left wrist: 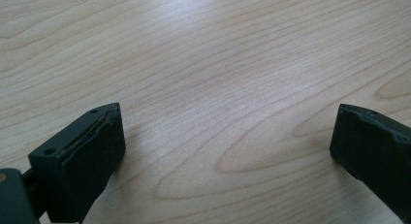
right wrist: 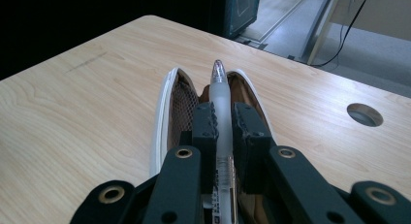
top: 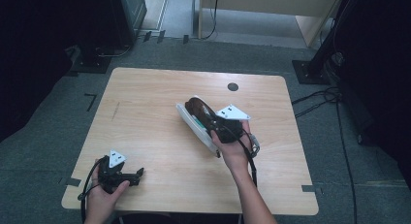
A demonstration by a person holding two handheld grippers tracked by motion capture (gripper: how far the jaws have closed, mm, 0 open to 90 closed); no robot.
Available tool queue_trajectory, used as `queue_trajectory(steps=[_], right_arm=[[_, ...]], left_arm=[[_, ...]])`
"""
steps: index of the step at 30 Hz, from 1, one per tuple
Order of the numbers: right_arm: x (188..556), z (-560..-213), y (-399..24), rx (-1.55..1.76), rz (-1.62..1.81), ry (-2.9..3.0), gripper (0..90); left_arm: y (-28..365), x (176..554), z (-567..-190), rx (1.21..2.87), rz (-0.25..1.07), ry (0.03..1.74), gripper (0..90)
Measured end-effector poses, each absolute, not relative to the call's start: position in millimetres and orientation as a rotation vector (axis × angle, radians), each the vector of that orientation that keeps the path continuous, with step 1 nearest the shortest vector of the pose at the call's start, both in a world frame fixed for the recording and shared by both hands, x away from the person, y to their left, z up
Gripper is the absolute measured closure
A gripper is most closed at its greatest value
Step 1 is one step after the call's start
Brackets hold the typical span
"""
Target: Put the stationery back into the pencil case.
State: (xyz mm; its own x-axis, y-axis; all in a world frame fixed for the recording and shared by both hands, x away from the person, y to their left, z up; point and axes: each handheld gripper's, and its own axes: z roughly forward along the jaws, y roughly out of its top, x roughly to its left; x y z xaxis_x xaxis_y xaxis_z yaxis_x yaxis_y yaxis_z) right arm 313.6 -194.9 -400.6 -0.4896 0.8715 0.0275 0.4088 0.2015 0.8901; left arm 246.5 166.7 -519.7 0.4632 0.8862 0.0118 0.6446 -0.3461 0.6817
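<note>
A light wooden tabletop (top: 160, 136) with rounded corners is seen from above, set on grey carpet, with dark equipment stands around its far side. A small round cable hole (top: 233, 87) is cut into the tabletop near its far edge, right of centre. Just right of the middle of the tabletop an open pencil case (top: 196, 118) is seen, white-edged on the outside and brown inside, with a mesh pocket visible along one inner wall in the right gripper view. The case lies with its long opening turned up and toward the right hand. The right gripper (top: 213, 123), topped by a grey three-cornered plate, is held at the near end of the case, and a cable is trailed back along the forearm. Its jaws are pressed together on a pen (right wrist: 221, 107), a slim frosted white barrel with a clear rounded tip. The pen is pinched at mid-length and is pointed forward along the opening of the case, between the two walls; whether it touches the case cannot be told. At the near left corner of the tabletop the left gripper (top: 138, 173) is held low in the left hand. Its jaws are spread wide over bare wood, with nothing between them.
</note>
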Motion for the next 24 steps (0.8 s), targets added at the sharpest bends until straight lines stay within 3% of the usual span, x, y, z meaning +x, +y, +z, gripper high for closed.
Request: queue_trajectory(steps=[24], right_arm=[[333,-410,-183,1.152,1.217,2.004,80.1]], left_arm=[[167,247,-520,2.105,0.513,1.269,0.0]])
